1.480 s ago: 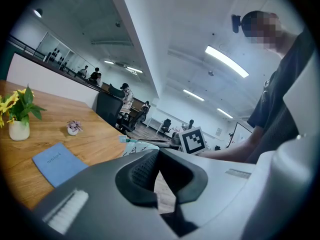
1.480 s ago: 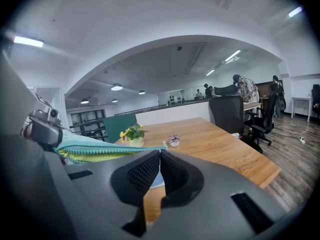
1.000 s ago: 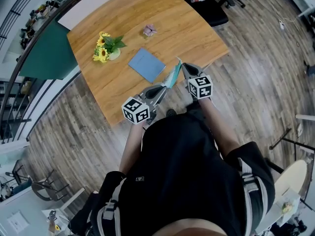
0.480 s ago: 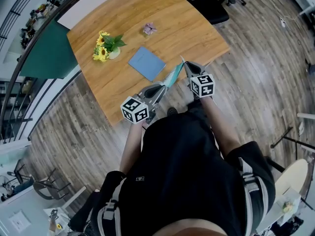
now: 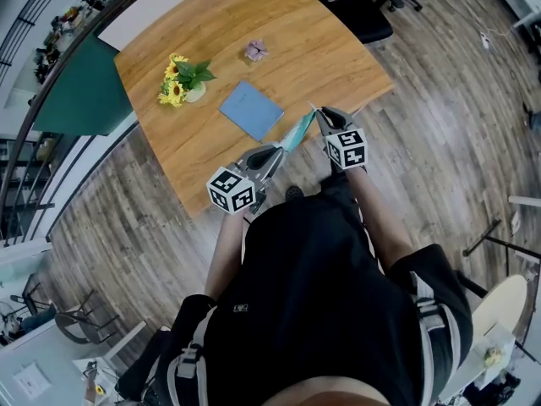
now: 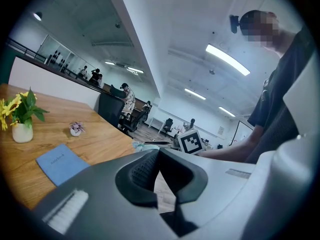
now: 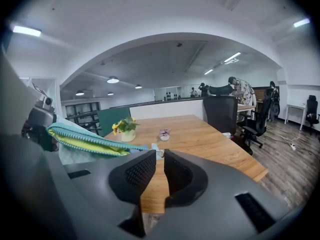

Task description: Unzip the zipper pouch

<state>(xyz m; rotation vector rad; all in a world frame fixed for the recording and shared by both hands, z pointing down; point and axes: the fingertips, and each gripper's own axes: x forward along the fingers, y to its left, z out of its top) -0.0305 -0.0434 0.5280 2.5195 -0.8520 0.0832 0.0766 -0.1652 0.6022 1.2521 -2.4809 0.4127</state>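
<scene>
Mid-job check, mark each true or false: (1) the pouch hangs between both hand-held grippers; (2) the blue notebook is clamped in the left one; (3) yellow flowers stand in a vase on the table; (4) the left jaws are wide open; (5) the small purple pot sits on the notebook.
1. True. The zipper pouch spans from the left hand-held gripper to the right hand-held gripper.
2. False. The blue notebook lies flat on the table, apart from both grippers.
3. True. The yellow flowers stand in a pale vase.
4. False. The left jaws are shut together, at the pouch's end.
5. False. The small purple pot stands on bare wood, apart from the notebook.
</scene>
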